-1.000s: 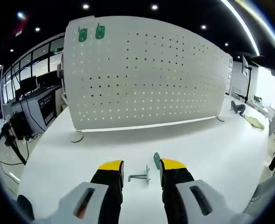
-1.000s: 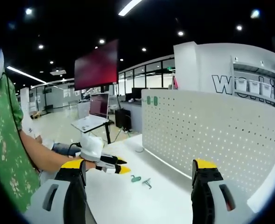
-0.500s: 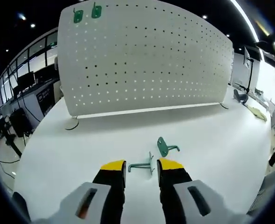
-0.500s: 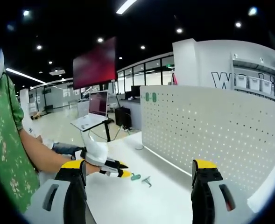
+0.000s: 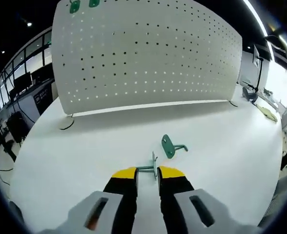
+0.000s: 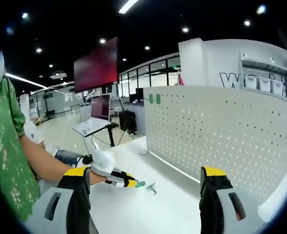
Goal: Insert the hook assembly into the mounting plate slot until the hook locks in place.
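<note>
The left gripper (image 5: 147,173) has its yellow-tipped jaws drawn narrow around a teal hook (image 5: 148,167) lying on the white table (image 5: 85,146); whether they actually grip it cannot be told. Just beyond the tips, slightly right, lies a second hook with a round plate (image 5: 169,146). Farther ahead the white pegboard (image 5: 148,53) stands upright, with two green hooks (image 5: 82,5) mounted at its upper left corner.

The right gripper (image 6: 143,187) hangs well above the table with its jaws spread wide, holding nothing. Its view shows the left gripper from the side, at the hooks, with a green sleeve (image 6: 7,146), a red screen (image 6: 97,66) and a laptop (image 6: 97,114) behind.
</note>
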Available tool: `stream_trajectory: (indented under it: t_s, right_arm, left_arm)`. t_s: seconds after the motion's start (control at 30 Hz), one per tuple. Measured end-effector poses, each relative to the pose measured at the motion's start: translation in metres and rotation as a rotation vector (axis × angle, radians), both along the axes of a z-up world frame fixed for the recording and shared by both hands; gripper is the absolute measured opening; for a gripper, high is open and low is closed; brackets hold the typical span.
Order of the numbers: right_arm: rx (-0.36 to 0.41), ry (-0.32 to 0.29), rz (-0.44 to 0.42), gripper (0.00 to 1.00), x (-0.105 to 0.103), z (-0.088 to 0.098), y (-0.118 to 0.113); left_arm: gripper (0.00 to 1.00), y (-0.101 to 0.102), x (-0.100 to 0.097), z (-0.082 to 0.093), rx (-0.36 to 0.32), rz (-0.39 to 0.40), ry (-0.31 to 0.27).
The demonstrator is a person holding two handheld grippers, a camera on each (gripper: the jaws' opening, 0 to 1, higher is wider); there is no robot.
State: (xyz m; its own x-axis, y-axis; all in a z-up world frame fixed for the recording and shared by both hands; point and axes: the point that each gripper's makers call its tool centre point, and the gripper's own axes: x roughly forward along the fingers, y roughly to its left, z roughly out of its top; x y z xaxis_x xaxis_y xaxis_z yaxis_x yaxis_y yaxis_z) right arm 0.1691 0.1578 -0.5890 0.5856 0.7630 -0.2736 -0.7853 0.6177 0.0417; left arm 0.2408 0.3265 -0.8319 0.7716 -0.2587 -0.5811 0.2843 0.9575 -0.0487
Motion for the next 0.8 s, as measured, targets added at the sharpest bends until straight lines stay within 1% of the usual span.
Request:
stream_trajectory:
  t_s: [0.17, 0.43, 0.57, 0.8]
  right_arm:
    - [0.001, 0.007, 0.000, 0.96, 0.0021, -0.0025, 0.0005]
    - [0.004, 0.011, 0.002, 0.96, 0.0041, -0.0041, 0.0027]
    - [0.005, 0.012, 0.002, 0.96, 0.0045, -0.0048, 0.0029]
    - [0.005, 0.014, 0.002, 0.96, 0.0031, -0.0061, 0.0023]
  left_arm:
    - [0.13, -0.0001, -0.0007, -0.0055, 0.001, 0.000, 0.015]
    - [0.07, -0.0035, 0.0005, -0.0052, 0.007, -0.019, 0.009]
    - [0.04, -0.0053, 0.0001, -0.0050, 0.022, -0.036, 0.003]
    - [0.02, -0.0057, -0.0013, -0.0044, 0.049, -0.053, -0.006]
